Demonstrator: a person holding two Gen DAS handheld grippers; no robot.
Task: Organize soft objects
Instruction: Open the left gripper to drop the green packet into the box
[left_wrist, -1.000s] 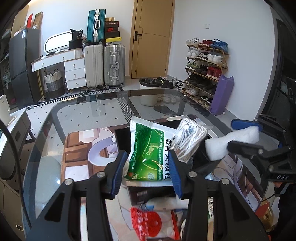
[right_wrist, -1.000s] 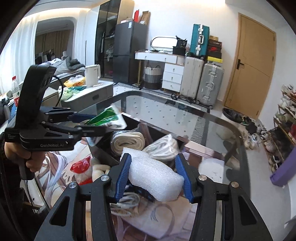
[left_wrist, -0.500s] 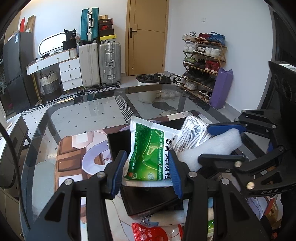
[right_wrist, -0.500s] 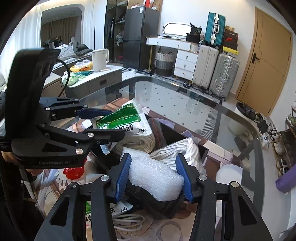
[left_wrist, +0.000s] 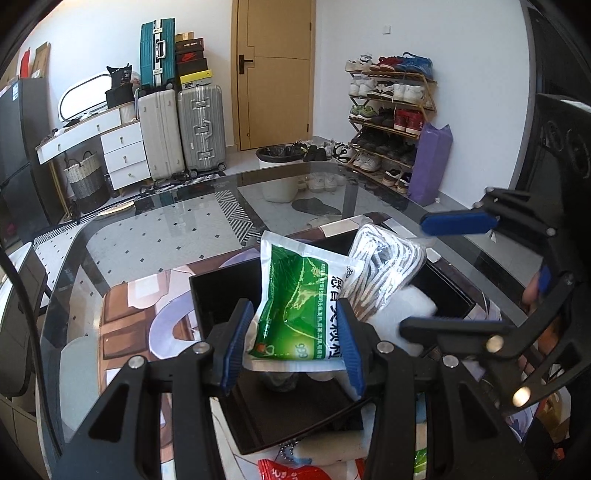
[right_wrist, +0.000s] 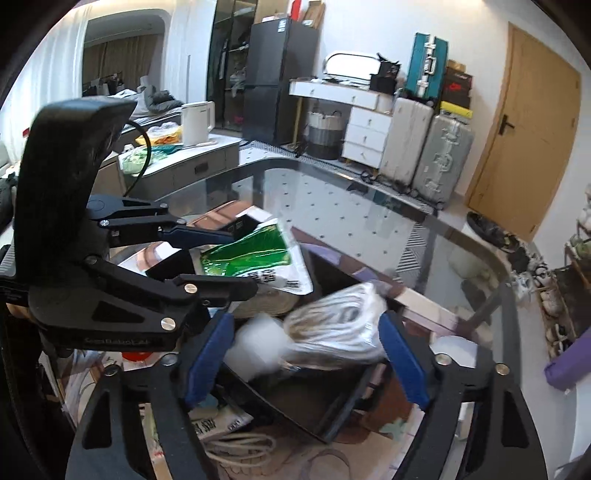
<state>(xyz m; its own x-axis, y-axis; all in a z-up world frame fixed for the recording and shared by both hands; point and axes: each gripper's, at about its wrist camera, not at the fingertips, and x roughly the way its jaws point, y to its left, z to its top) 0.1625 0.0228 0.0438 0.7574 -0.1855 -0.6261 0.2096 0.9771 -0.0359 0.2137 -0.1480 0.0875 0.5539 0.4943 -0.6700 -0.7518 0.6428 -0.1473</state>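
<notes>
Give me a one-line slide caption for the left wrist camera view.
Left gripper holds a green sachet over the black box; the open right gripper hovers over white foam.

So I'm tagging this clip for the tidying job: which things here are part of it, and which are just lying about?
Part of the job:
- green sachet, clamped in the left gripper
- white foam block, lying in the black box
- bagged white cord
- right gripper, jaws just opened and off the foam

Just lying about:
- suitcases
- shoe rack
- kettle
</notes>
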